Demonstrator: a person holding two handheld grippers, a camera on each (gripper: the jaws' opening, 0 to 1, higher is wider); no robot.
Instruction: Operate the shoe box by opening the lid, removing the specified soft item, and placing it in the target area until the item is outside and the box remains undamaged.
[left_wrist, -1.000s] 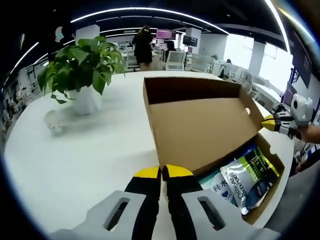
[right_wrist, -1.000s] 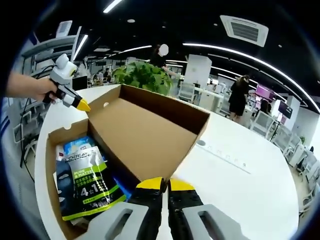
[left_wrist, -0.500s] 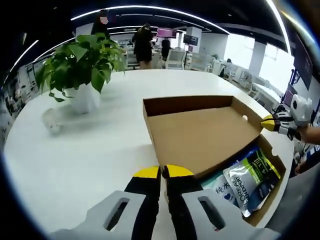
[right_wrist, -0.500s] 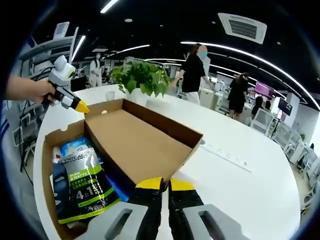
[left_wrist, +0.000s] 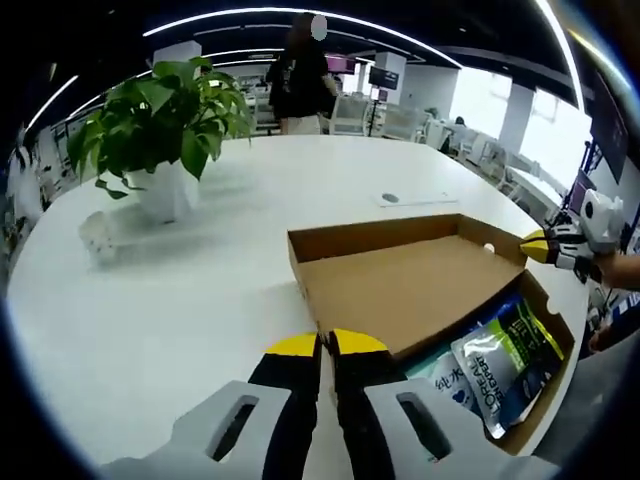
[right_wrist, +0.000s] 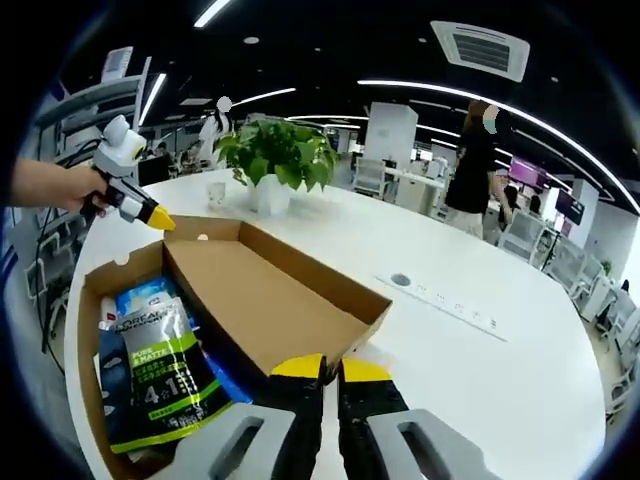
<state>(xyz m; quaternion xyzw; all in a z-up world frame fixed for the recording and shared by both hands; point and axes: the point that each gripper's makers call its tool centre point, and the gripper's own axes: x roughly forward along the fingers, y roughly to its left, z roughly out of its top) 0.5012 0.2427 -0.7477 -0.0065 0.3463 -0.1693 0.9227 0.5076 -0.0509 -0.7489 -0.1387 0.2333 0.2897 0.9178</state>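
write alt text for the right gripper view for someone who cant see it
An open cardboard shoe box sits on a white table, its lid folded back nearly flat and a green-and-white soft pouch lying inside. The right tongs, tips together, meet the lid's near edge, while the left tongs touch its far corner. A potted plant stands behind.

Brightly, evenly lit from long ceiling light strips (left_wrist: 300, 17) curving across the top. Daylight glare from windows (left_wrist: 520, 120) at upper right, washed out. Soft shadow beneath the plant (left_wrist: 165, 110) on the glossy white tabletop (left_wrist: 180, 300). Strong fisheye bending toward edges; background slightly soft.
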